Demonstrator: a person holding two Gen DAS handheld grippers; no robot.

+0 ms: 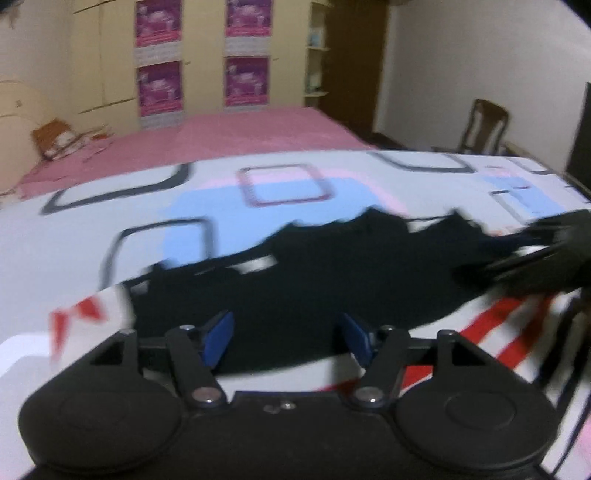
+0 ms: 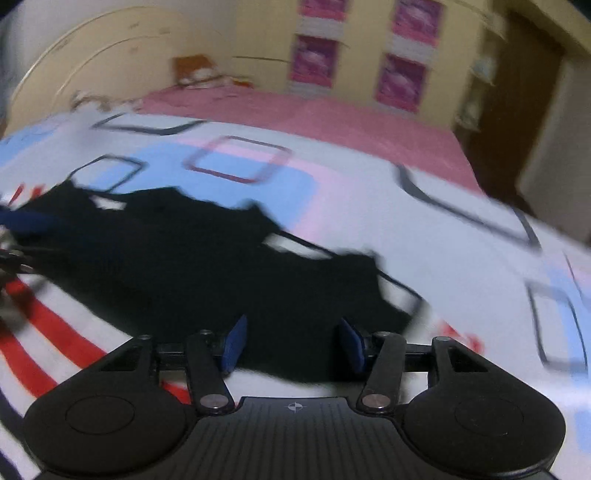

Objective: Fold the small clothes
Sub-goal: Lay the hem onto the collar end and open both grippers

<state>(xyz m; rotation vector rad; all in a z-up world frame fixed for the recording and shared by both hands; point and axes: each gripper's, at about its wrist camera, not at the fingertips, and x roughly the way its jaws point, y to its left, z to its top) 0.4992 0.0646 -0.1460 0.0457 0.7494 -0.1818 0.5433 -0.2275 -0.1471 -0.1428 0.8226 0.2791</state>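
Right gripper with blue-padded jaws apart and empty, above the near edge of a black garment lying spread on a patterned sheet; view blurred.

black garment | white sheet, blue, pink, red shapes | pink bedspread | purple posters

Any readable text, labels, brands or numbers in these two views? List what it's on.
None readable.
Purple posters on the yellow cupboard doors: they carry print, too blurred to read in either view.
Right gripper body: a small crosshair mark, no letters.
Left gripper body: no marking visible.
Black garment and patterned sheet: shapes and stripes only, no words.
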